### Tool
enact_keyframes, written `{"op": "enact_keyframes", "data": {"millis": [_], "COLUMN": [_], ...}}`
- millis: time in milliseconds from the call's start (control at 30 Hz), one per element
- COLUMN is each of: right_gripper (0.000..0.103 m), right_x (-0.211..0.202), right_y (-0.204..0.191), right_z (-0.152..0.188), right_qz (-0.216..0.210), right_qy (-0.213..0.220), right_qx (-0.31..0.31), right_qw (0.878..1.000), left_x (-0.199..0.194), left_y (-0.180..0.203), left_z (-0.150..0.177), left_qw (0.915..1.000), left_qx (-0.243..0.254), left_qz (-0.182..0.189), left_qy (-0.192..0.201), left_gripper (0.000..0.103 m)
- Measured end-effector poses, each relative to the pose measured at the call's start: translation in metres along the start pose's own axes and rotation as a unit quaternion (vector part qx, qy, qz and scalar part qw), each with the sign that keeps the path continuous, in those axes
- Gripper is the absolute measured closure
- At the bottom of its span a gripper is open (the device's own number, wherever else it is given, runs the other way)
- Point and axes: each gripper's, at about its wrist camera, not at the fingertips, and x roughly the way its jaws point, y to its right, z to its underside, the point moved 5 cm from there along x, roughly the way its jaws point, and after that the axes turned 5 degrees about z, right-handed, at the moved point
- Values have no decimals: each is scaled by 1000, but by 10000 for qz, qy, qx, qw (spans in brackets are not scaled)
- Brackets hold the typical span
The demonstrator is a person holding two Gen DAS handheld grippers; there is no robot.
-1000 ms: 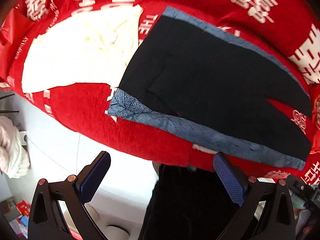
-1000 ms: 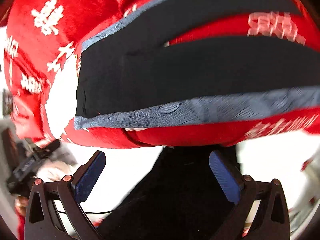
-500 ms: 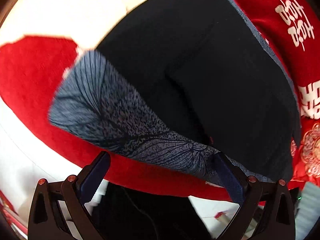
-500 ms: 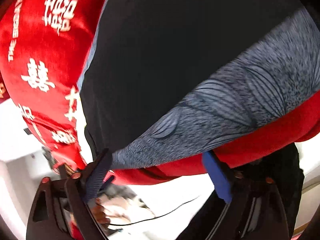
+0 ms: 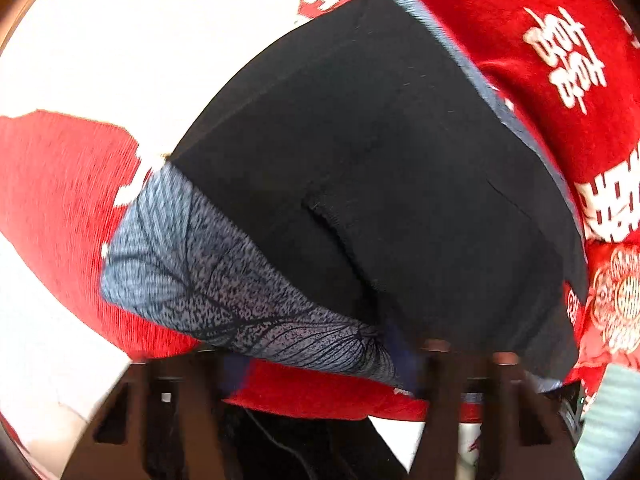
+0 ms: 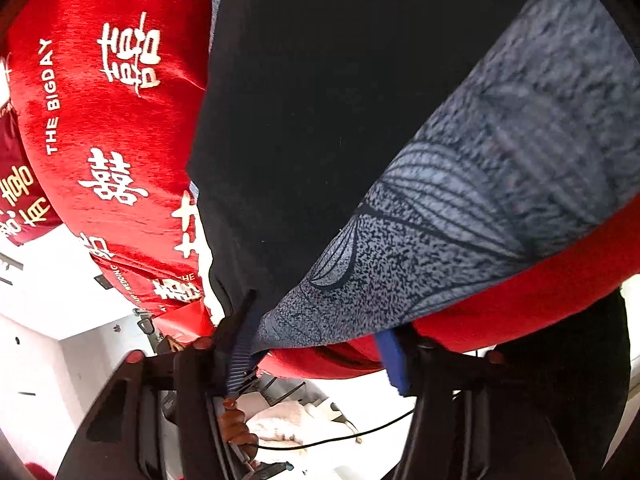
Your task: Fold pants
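Observation:
Black pants [image 5: 380, 160] with a grey-blue patterned side band [image 5: 200, 272] lie flat on a red cloth [image 5: 60, 200]. My left gripper [image 5: 320, 360] is low at the pants' near edge. Its blurred jaws are closing with the band's hem and the red cloth's edge between them, the pads still apart. In the right wrist view the same pants [image 6: 340, 100] fill the frame. My right gripper [image 6: 316, 340] straddles the end of the patterned band [image 6: 460, 220]. Its jaws are closing too, and the left pad [image 6: 240, 344] just meets the fabric's edge.
A white garment [image 5: 120, 40] lies on the red cloth beyond the pants. White characters are printed on the red cloth [image 6: 100, 128]. A person's dark clothing [image 6: 560, 400] stands below the table edge. A hand [image 6: 236, 424], a white cloth heap [image 6: 288, 420] and a cable [image 6: 340, 440] show beneath.
Both grippers have dropped down to the pants' near edge, so the fabric fills the views. Their jaws have narrowed from wide open, now with the patterned band between them.

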Motion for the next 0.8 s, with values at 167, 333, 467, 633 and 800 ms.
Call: {"op": "enact_keyframes", "data": {"millis": [167,333,467,633,800], "right_gripper": [97,97,97,96,96], "right_x": [-13,-35,-43,-25,23], "right_y": [-26,-88,-147,-206,-229], "right_z": [3,-11,-52,-128,-206], "right_qz": [353,545,620,855,1266], "right_qy": [47,3,-106,-249,-378], "right_qx": [-506,-1438,-2061,-2642,-2911], "right_qw": [9981,9881,9765,9603,9475], "left_x": [-22,-56,-68,-58,4], "left_y": [1,30,65,94,116], "left_z": [-14,-37,-74,-148,-222], "left_qw": [9996,9983,9958,9900,9877], "left_qx": [111,153,278,572,723], "left_qz": [235,373,462,362,-183], "left_qy": [97,409,740,1237,1371], "left_gripper": [83,83,83,82,82]}}
